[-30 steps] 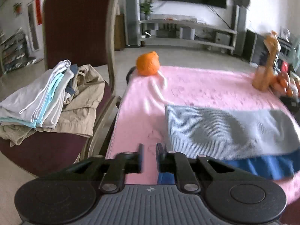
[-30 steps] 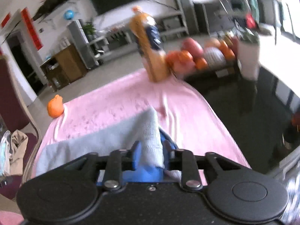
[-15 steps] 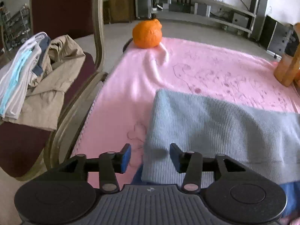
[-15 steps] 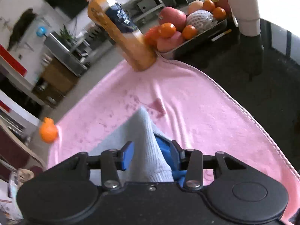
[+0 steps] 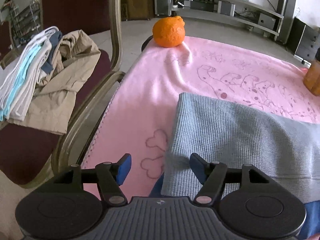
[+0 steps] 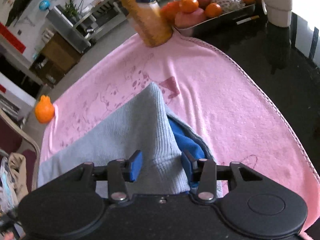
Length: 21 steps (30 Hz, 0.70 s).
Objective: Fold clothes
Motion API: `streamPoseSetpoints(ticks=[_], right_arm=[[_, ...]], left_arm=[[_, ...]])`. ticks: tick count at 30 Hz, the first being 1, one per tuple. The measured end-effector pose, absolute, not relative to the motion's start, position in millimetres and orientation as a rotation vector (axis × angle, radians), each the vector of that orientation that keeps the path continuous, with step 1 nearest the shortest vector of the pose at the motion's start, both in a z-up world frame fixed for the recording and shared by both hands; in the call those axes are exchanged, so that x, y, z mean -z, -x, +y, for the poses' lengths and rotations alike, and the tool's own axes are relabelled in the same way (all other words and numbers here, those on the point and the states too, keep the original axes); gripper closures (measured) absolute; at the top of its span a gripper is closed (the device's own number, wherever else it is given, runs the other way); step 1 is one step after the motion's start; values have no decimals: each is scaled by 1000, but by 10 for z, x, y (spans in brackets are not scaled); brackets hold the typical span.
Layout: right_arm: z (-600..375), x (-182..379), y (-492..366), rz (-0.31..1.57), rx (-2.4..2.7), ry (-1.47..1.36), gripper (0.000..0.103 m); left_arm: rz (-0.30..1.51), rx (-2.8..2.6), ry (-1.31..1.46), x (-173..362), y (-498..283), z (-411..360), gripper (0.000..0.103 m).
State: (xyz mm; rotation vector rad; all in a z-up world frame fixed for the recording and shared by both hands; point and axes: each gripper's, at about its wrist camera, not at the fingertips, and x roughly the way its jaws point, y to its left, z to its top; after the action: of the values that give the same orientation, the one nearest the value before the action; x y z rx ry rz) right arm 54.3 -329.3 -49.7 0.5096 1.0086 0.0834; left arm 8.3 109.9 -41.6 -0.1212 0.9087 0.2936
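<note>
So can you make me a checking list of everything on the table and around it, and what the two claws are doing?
Surface: pink towel with cartoon prints covers the table; dark tabletop bare on the right side.
Job's things: grey-and-blue garment folded flat on the towel.
Clutter: orange, juice bottle, fruit tray, white cup.
Claws: left claw opening over the garment's corner, pads not touching it; right claw has a raised fold between its pads, with a gap at the left pad.
Cables: nothing seen on the table.
Surroundings: chair holding a clothes pile.
</note>
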Motion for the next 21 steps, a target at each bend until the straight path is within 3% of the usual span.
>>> streamPoseSetpoints(ticks=[6,13,14,16,17,21], right_arm=[[-3271,519,-499,1041,-88,-482,58],[-3210,547,-560,1045,-70,-441,59],[-3193,557,-569,1045,-64,-427,60],[-3158,568,-580,1040,-51,-396,74],[-3144,552,-568,1026,-45,-381,75],[-3223,296,-440,866,-74,-426,81]], left_arm=[[885,-279,270,354,-111,1302,47],[975,-150,197,491,-285,1083,49],[971,-134,157,492,-280,1013,55],[935,-139,57,470,-234,882,73],[908,-146,14,446,-201,830,80],[840,-124,23,290,-91,760,86]])
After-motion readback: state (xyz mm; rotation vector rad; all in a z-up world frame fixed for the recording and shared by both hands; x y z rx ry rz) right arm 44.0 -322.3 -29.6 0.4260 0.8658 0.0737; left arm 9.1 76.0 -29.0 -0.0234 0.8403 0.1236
